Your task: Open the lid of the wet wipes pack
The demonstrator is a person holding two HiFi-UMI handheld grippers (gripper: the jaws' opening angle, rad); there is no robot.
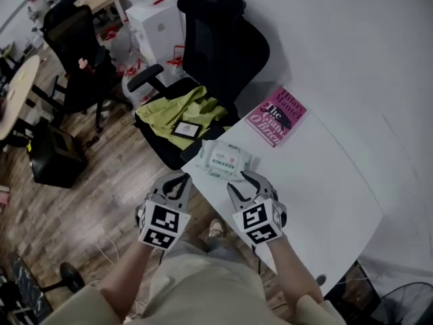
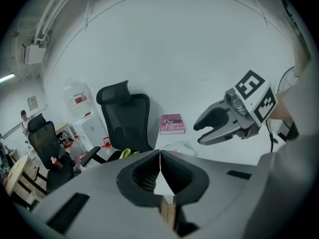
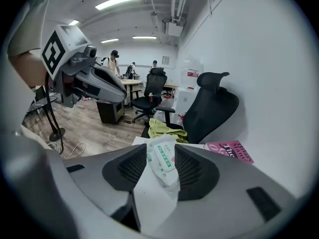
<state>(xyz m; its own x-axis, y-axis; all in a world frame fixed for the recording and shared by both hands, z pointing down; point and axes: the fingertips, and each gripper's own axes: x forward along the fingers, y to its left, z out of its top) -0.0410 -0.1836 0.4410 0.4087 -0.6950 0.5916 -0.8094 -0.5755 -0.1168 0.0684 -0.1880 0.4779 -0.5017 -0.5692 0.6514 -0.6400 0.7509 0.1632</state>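
Note:
The wet wipes pack (image 1: 225,159) is white with a green-printed label and lies flat by the near corner of the white table (image 1: 318,181), lid down. My right gripper (image 1: 244,182) is open just short of it. In the right gripper view the pack (image 3: 164,167) shows in the gap between the jaws, with neither jaw pressing it. My left gripper (image 1: 177,183) hangs off the table's left edge, beside the pack. Its jaws meet at the tips in the left gripper view (image 2: 159,154), with nothing held.
A pink book (image 1: 276,116) lies farther back on the table. A black office chair (image 1: 220,53) with a green cloth (image 1: 181,111) on its seat stands against the table's far-left edge. More chairs, white boxes (image 1: 159,26) and wooden floor lie to the left.

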